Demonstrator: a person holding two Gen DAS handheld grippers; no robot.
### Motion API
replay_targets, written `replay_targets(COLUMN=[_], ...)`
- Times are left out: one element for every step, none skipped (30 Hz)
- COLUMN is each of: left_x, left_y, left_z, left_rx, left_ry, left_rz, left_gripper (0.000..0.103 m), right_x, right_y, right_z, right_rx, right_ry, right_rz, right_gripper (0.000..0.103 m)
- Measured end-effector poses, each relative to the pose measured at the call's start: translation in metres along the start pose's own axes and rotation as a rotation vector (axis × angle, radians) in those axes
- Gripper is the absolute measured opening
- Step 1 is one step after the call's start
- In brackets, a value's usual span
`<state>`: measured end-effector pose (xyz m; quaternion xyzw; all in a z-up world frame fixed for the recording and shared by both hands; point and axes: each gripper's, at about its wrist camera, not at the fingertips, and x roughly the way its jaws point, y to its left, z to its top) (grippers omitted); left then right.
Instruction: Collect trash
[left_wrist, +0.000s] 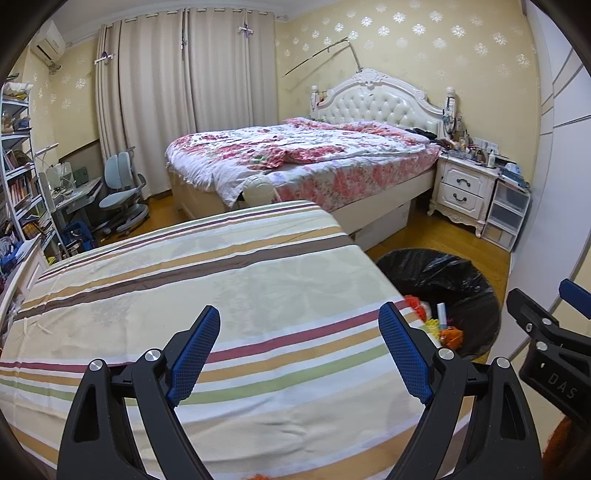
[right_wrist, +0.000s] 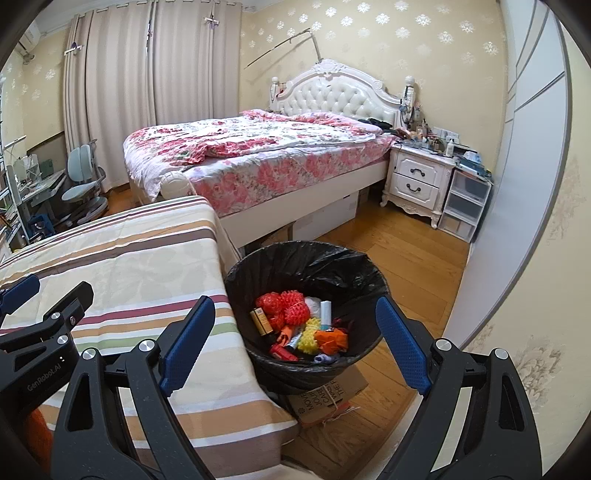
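Trash (right_wrist: 301, 325) was seen heaped in the black-lined bin (right_wrist: 280, 258), at twelve o'clock from the right claw (right_wrist: 295, 343). Both claws, the left claw (left_wrist: 299, 350) included, were held open and empty. Collection was judged nearly finished; another scrap would have to be found next.

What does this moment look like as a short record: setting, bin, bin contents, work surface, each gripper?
setting: bedroom with a floral-quilted bed and a white nightstand
bin: black-lined trash bin on the wood floor, beside the striped cloth
bin contents: red mesh balls, yellow and orange scraps, a small brown box, a white tube
work surface: striped cloth, no trash visible on top
left gripper: open, nothing between its fingers
right gripper: open, empty, aimed toward the bin
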<state>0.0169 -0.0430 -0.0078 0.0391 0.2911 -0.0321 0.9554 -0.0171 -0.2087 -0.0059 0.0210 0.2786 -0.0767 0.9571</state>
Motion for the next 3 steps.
replay_targets(left_x=[0.003, 0.006, 0.009], left_y=[0.005, 0.012, 0.020], left_z=[0.000, -0.001, -0.002], left_rx=[-0.006, -0.015, -0.026], left_ry=[0.008, 0.020, 0.034], left_rz=[0.009, 0.019, 0.030], left_gripper=[0.085, 0.085, 0.085], right_x=[0.002, 0.004, 0.008], right_y=[0.003, 0.007, 0.011], right_z=[-0.001, -0.001, -0.001], right_rx=[-0.003, -0.009, -0.015], right_ry=[0.005, 0.013, 0.022], right_rz=[0.009, 0.020, 0.031], right_gripper=[0.087, 0.087, 0.087])
